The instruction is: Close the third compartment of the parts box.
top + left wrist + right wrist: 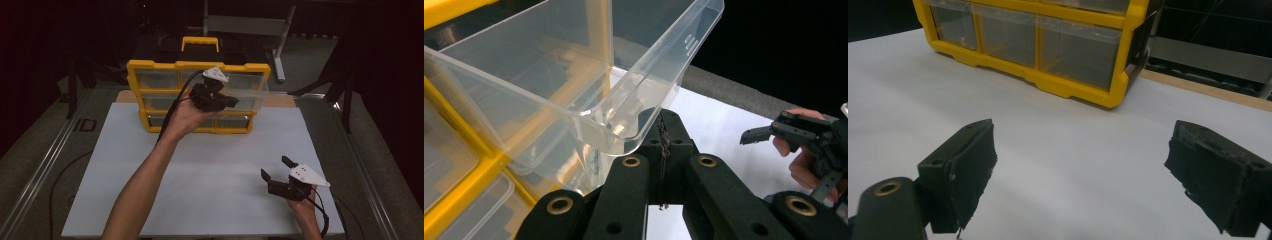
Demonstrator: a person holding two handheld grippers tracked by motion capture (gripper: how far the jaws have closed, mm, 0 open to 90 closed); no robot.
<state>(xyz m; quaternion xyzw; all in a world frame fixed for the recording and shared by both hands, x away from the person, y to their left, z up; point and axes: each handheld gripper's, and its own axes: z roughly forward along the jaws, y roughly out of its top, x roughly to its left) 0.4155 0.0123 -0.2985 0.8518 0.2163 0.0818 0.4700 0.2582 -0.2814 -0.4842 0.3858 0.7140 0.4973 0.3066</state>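
The pulled-out clear drawer [245, 95] juts before the yellow organizer [150, 67]; bare white tabletop [210, 170] lies open nearer the person

Overhead looks forward — gripper views close, sharing the organizer [197, 95].

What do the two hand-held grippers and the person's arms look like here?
Both are black two-jaw tools. The left hand-held gripper and the right hand-held gripper each carry a light grey three-cornered plate on top and trail a black cable. In the gripper views the jaw arms show brass-coloured rivets, and the right one's pads look rough and worn at the edges. The forearms are bare, with no sleeves in view.
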